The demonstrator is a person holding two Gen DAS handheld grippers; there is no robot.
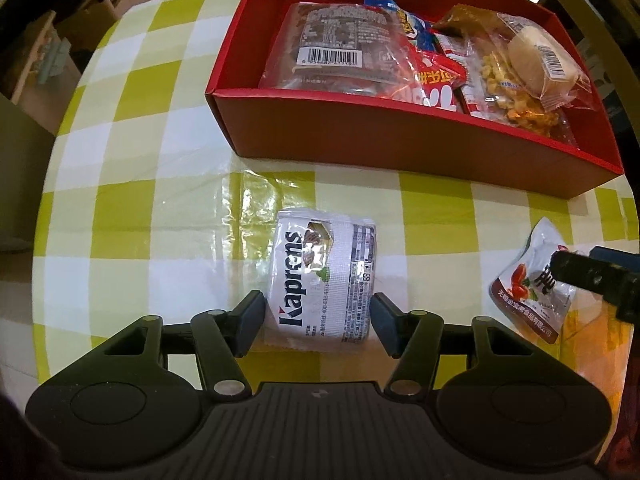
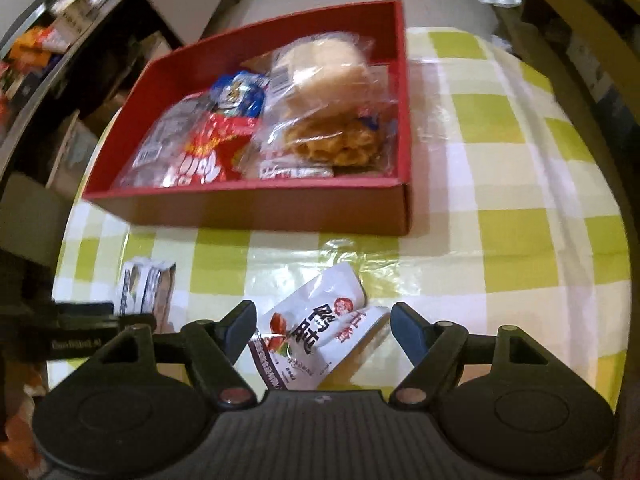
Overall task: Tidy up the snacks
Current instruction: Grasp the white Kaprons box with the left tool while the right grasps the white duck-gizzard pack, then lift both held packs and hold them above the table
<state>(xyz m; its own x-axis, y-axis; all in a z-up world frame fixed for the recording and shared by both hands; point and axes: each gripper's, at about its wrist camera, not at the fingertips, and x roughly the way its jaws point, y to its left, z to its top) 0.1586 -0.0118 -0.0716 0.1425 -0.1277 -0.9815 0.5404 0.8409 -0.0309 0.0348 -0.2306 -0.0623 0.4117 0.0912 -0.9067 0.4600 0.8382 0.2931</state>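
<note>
Now mid-pickup: left tool closed on Kaprons packet; right tool open astride white pouch. Next: close right, lift both into far red box.

Warm, fairly dim indoor light falls from above, throwing white glare on the shiny checked surface near the red box, while both fisheye views bow and darken at their edges and the right wrist view is softly motion-blurred, the left sharper.
</note>
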